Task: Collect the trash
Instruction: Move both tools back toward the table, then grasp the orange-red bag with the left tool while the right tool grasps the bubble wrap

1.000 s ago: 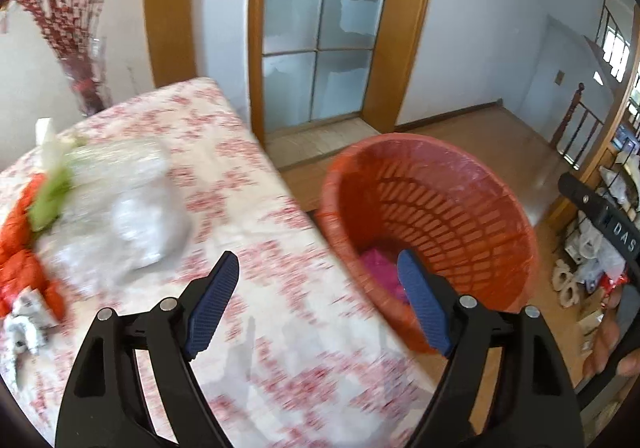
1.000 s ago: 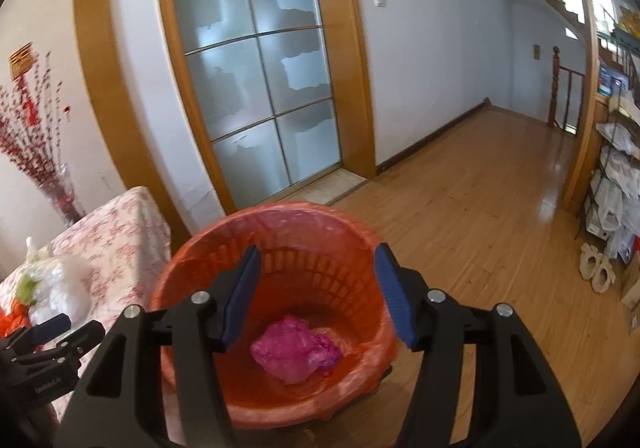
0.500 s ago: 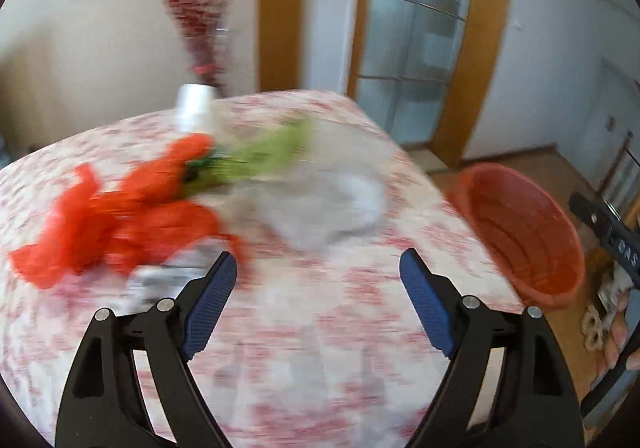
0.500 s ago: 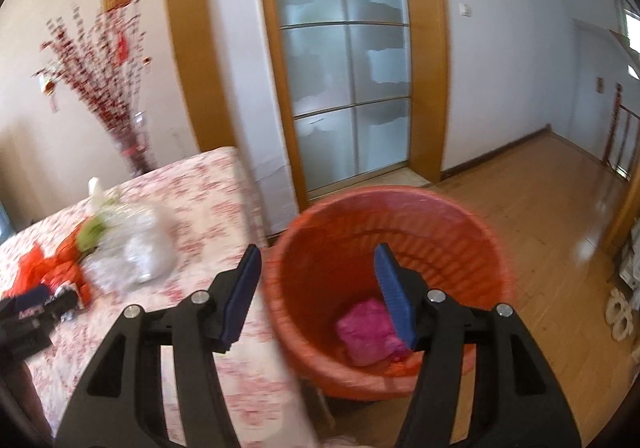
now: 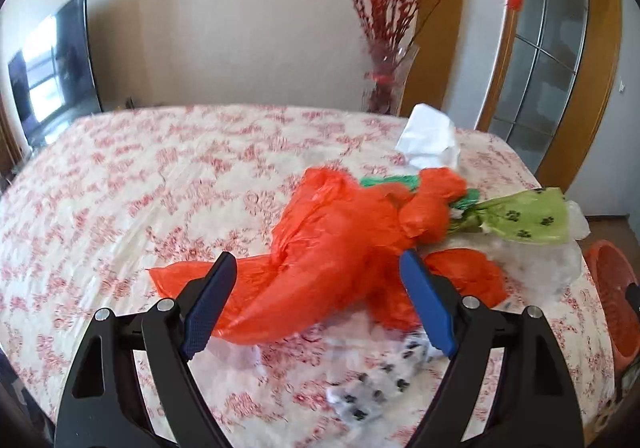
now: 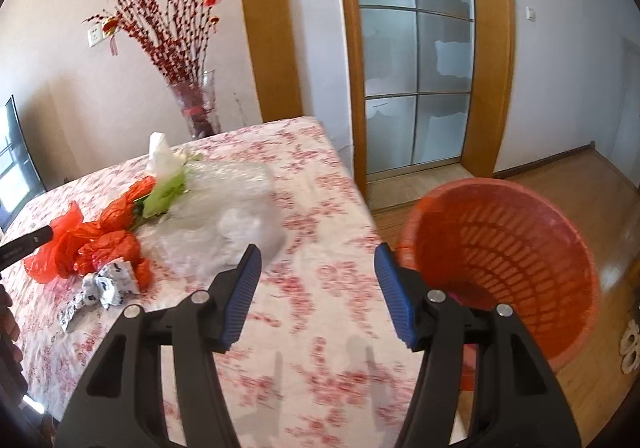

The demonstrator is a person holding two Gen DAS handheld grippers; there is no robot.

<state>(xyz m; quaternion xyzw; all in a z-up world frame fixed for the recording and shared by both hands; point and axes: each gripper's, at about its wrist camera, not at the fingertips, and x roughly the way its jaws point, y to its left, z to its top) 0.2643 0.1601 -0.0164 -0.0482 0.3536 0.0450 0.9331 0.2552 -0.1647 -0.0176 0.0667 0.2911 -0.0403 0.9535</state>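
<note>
The left gripper (image 5: 316, 298) is hovering with its jaws spread wide and empty over an orange plastic bag (image 5: 340, 248) lying at the centre of the frame on a flowered tablecloth (image 5: 160, 184). A green bag (image 5: 528, 214) is lying at its right. The right gripper (image 6: 318, 290) is also gaping, holding nothing, with an orange basket (image 6: 500, 248) standing at the right of its frame, beside the table.

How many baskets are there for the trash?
1. The orange basket stands on the wooden floor just past the table edge, to the right of the open right gripper. Nothing suggests another, though one could sit out of view.
</note>
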